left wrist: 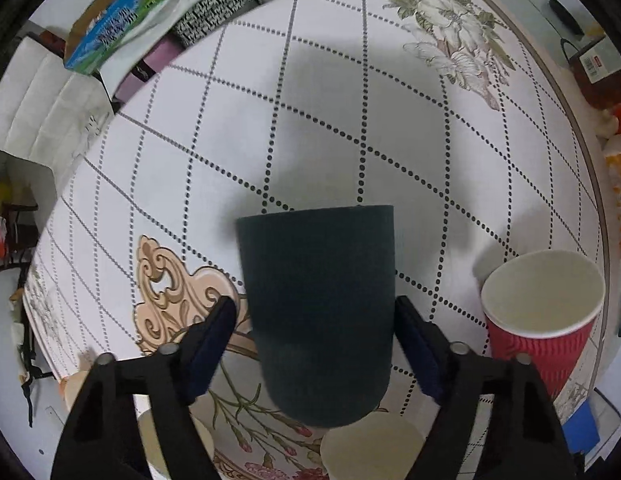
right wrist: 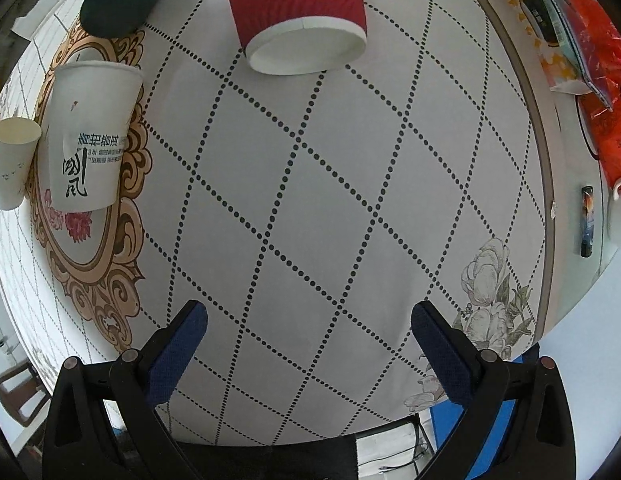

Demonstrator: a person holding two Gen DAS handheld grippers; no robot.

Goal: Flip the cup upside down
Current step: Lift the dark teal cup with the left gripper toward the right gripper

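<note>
A dark green cup (left wrist: 318,312) stands between the fingers of my left gripper (left wrist: 316,320), its flat end away from the camera and its rounded end near it. The blue pads (left wrist: 214,344) sit a little apart from its sides, so the gripper is open around it. The same cup shows at the top left of the right wrist view (right wrist: 114,8). My right gripper (right wrist: 308,328) is open and empty above the patterned tablecloth (right wrist: 330,184).
A red ripple paper cup (left wrist: 542,320) stands mouth up to the right of the green cup; it also shows in the right wrist view (right wrist: 298,12). Two white paper cups (right wrist: 90,132) (right wrist: 12,160) stand at left. Boxes (left wrist: 118,20) and bags (right wrist: 590,60) line the table edges.
</note>
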